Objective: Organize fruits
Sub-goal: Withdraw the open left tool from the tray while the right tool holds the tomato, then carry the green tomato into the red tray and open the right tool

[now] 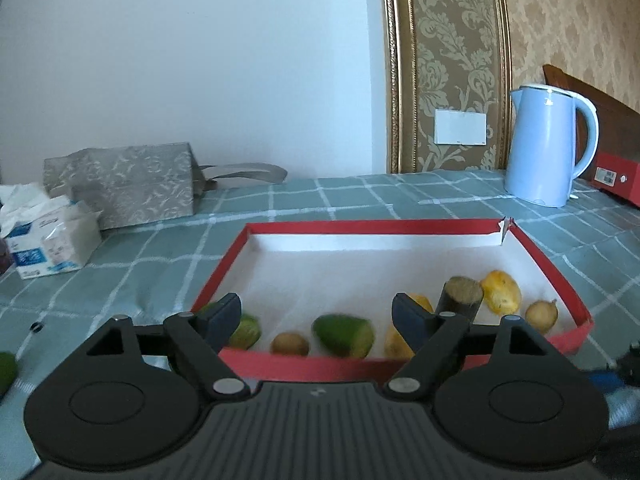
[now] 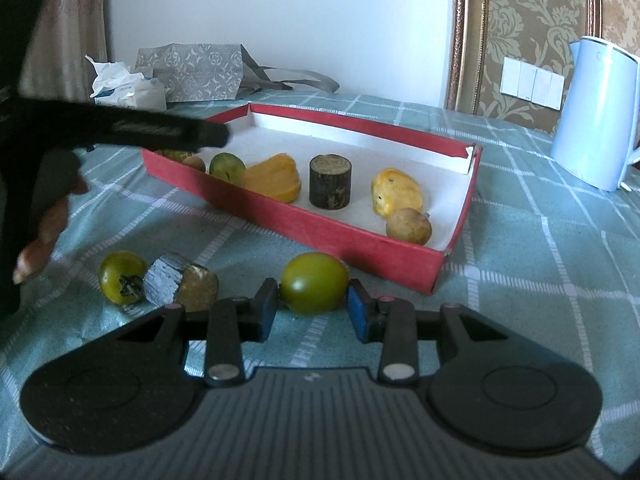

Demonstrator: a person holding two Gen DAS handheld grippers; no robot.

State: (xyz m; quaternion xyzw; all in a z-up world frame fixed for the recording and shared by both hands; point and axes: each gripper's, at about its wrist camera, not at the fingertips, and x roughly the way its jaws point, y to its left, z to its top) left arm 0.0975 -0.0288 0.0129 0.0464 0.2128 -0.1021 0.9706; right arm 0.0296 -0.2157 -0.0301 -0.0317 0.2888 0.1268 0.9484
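Note:
A red box (image 1: pixel 304 364) (image 2: pixel 304 220) with a white inside holds several fruits: a green piece (image 1: pixel 344 336), a small brown fruit (image 1: pixel 290 344), yellow fruits (image 1: pixel 500 292) (image 2: pixel 396 192), a dark cylinder (image 1: pixel 460 296) (image 2: pixel 330 182). My left gripper (image 1: pixel 318 312) is open and empty above the box's near edge. My right gripper (image 2: pixel 312 304) is open around a green tomato (image 2: pixel 314 282) on the cloth; its pads stand at the fruit's sides. Another green tomato (image 2: pixel 120 276) and a grey-and-tan cylinder (image 2: pixel 180 284) lie to the left.
A blue kettle (image 1: pixel 548 144) (image 2: pixel 596 116) stands at the back right. A patterned bag (image 1: pixel 128 184) (image 2: pixel 192 72) and a tissue pack (image 1: pixel 44 240) (image 2: pixel 128 88) are at the back left. The left gripper and hand (image 2: pixel 40 240) cross the right wrist view.

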